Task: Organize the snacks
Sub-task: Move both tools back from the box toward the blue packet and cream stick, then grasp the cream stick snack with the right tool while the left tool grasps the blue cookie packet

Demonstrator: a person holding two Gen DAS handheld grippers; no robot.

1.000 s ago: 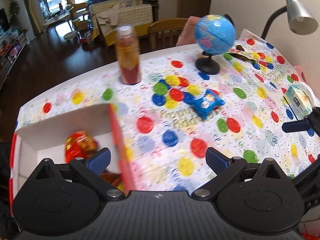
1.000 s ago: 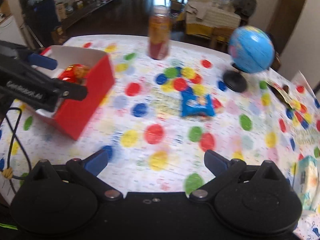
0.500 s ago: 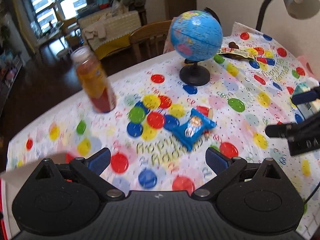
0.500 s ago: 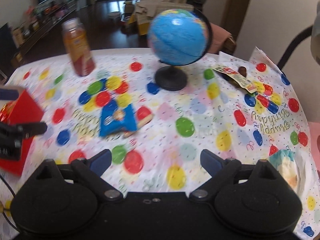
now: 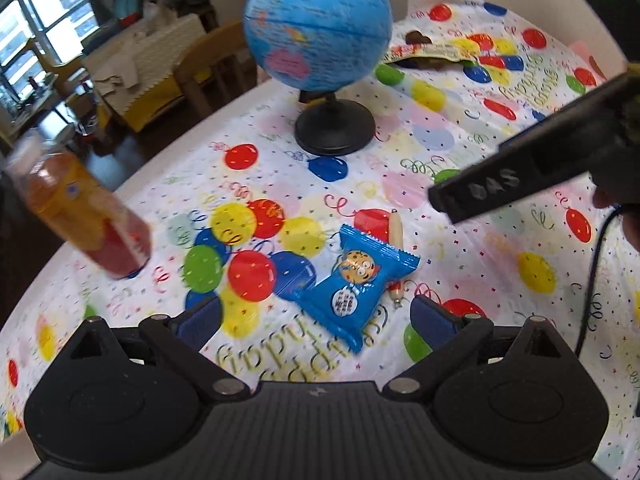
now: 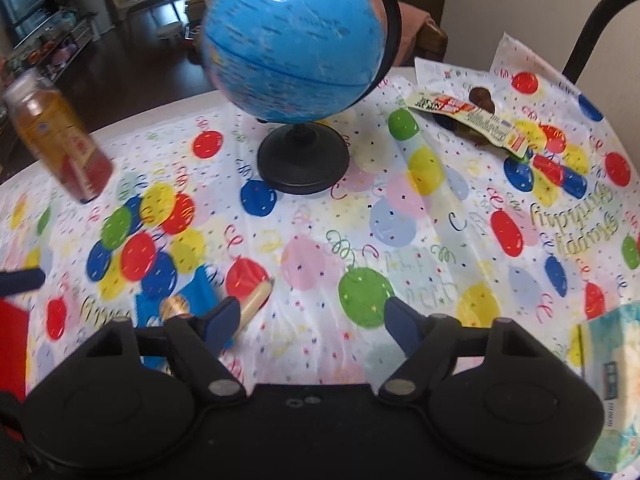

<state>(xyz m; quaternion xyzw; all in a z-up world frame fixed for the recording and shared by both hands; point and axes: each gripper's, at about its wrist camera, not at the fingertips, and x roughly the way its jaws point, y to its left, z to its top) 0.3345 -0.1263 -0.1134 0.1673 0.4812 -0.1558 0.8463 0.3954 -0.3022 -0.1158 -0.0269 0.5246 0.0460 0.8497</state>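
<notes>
A blue cookie packet [image 5: 356, 284] lies flat on the balloon-print tablecloth [image 5: 400, 196]. My left gripper [image 5: 316, 316] hangs open just over its near end, one finger on each side, pads apart from it. A beige sausage stick [image 5: 396, 224] pokes out from under the packet's far side. In the right wrist view the packet [image 6: 192, 296] and the stick [image 6: 258, 296] sit by the left finger of my right gripper [image 6: 312, 318]. Its jaws are closing with only tablecloth between them. The red box [image 6: 12, 332] shows at the lower left edge.
A blue globe [image 5: 320, 28] on a black base stands behind the packet. An orange drink bottle [image 5: 76, 208] stands at the left. A yellow wrapper [image 6: 468, 116] lies at the back right, and a tissue pack [image 6: 612, 380] at the near right. The right gripper's body [image 5: 500, 184] reaches in from the right.
Both grippers moved right and down, away from the red box toward the blue packet and globe. The box left the left wrist view. The right jaws narrowed.
</notes>
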